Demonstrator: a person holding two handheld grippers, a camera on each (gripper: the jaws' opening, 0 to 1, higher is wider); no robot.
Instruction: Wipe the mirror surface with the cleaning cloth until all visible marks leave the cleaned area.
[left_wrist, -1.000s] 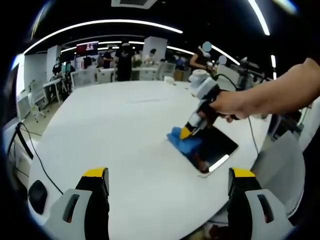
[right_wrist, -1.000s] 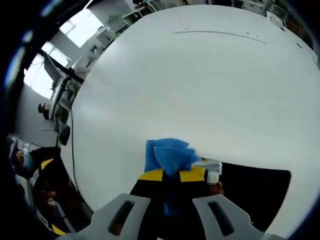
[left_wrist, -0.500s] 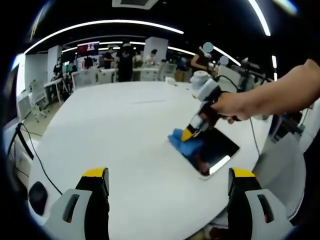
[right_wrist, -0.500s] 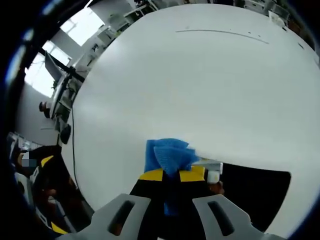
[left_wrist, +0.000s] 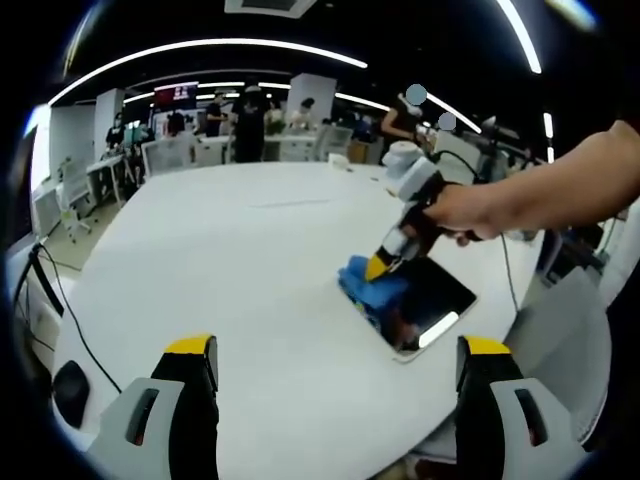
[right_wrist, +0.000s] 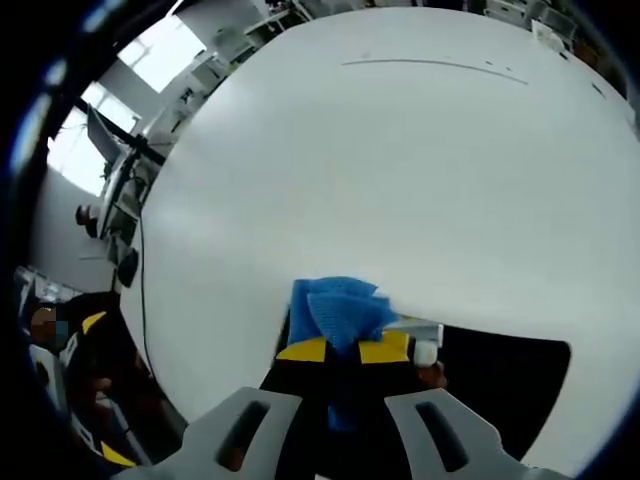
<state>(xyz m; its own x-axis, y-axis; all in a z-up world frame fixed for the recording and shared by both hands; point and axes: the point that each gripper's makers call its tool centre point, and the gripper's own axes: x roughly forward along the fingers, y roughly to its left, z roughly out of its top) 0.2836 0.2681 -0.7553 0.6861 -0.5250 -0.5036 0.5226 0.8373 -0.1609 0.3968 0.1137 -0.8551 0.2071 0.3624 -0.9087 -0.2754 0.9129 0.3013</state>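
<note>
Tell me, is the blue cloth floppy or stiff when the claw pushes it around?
Probably floppy: the blue cloth bunches into folds where the right claw pinches it. It looks light, too, since the pinched wad holds its shape. Pushed over the mirror, it would likely crumple and drag, not slide flat.

no legible txt; far wall sign (left_wrist: 176, 95) too blurry.

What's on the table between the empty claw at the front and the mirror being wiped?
Nothing: in the left gripper view, bare white table runs from the open left claw to the mirror, where the right claw presses the blue cloth.
</note>
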